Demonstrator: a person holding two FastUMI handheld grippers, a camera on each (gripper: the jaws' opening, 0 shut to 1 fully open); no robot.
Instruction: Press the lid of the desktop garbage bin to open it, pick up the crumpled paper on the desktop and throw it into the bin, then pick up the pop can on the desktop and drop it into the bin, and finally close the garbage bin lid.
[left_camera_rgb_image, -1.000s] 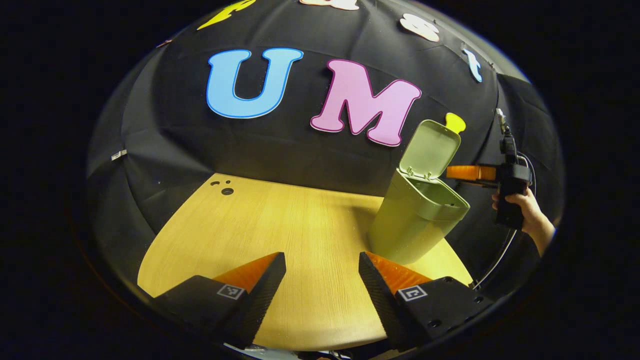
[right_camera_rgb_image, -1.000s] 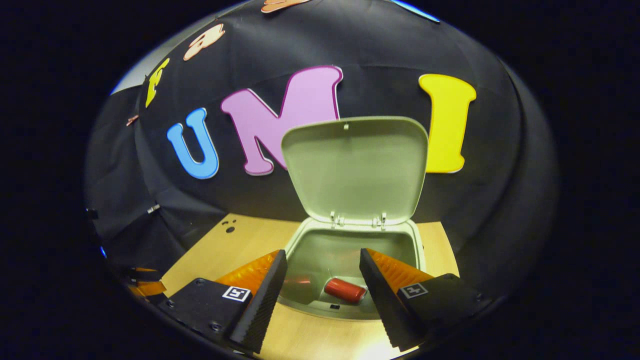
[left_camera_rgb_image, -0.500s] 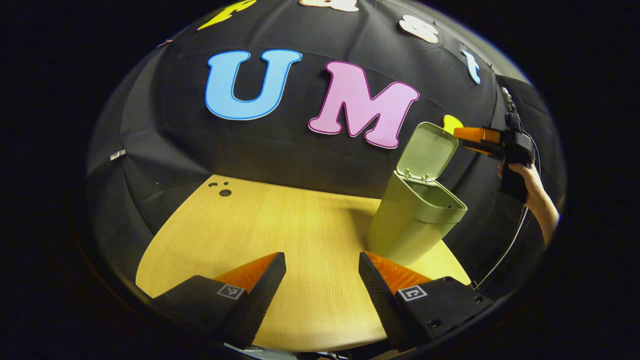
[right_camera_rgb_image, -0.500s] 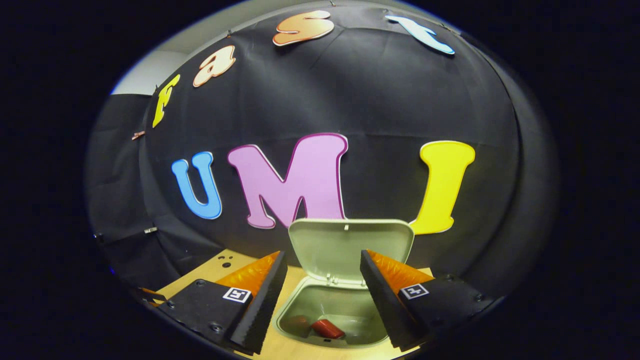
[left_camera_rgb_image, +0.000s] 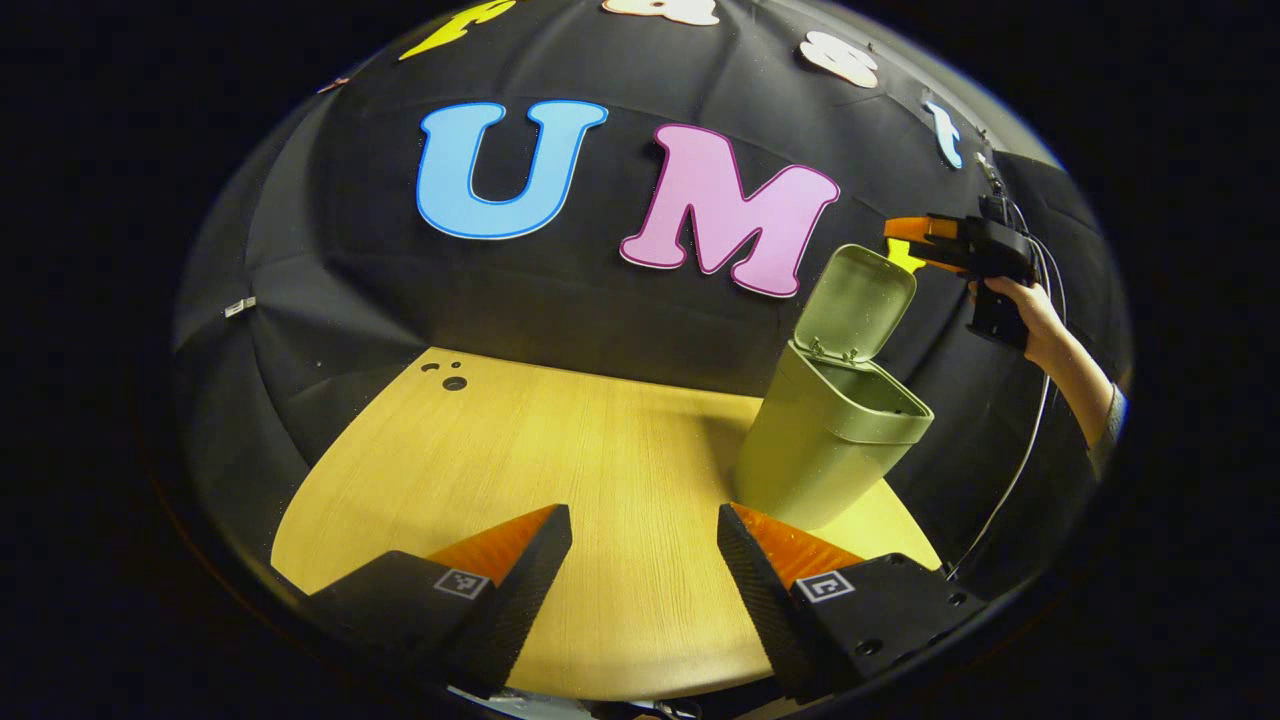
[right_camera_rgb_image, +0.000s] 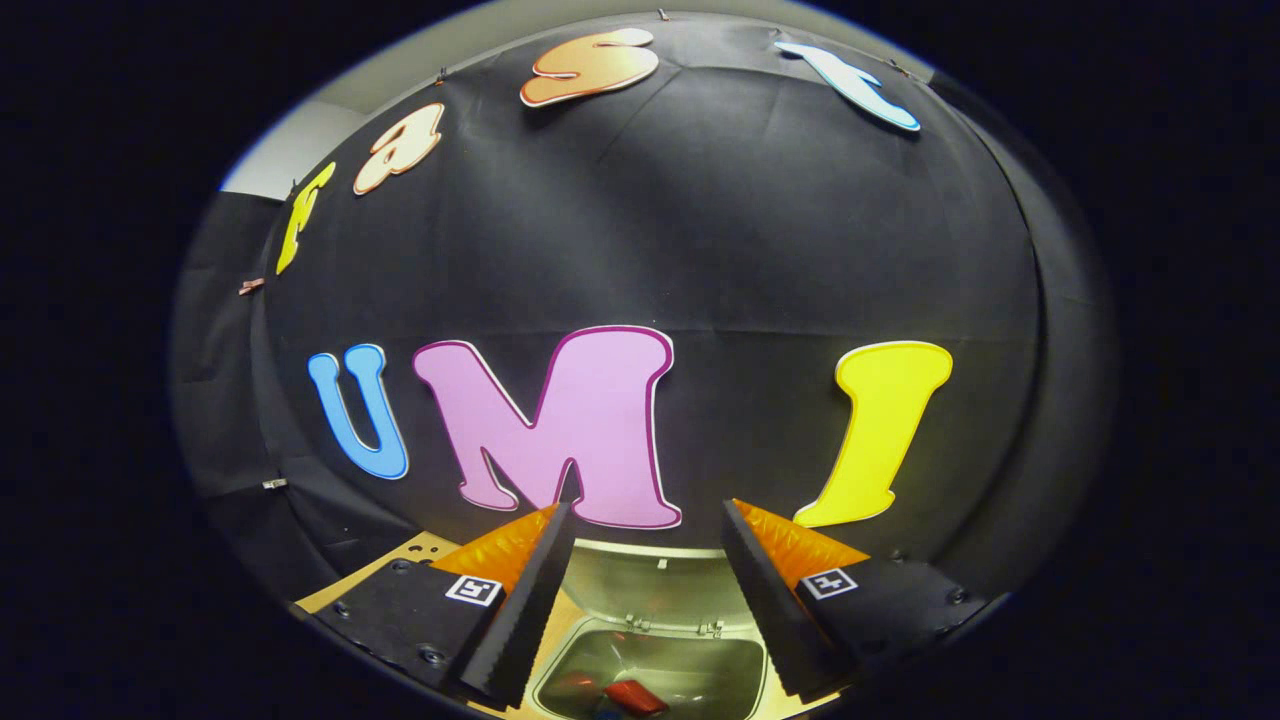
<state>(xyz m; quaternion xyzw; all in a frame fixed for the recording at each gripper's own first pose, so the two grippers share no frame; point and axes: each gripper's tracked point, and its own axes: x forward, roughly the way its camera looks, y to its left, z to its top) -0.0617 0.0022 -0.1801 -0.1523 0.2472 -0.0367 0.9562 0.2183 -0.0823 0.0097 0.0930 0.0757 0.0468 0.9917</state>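
A: Where do things stand?

B: The bin (left_camera_rgb_image: 835, 440) sits on the worktop (left_camera_rgb_image: 520, 470) with its lid (left_camera_rgb_image: 857, 302) tilted up and open. In the right gripper view a red can (right_camera_rgb_image: 630, 697) lies at the bottom of the bin. I cannot make out the paper for certain. So I judge only the closing is left.

A: And the grippers?

B: The right gripper (left_camera_rgb_image: 905, 238) is raised beside the lid's top edge, jaws apart and empty. The left gripper (left_camera_rgb_image: 645, 560) hangs low over the worktop, well apart from the bin, jaws also apart and empty.

A: What could go wrong?

B: The bin looks light and tall. If the push on the lid goes sideways instead of down over the hinge, it could slide or tip. An open jaw could also catch the lid's edge, or the lid may not latch.
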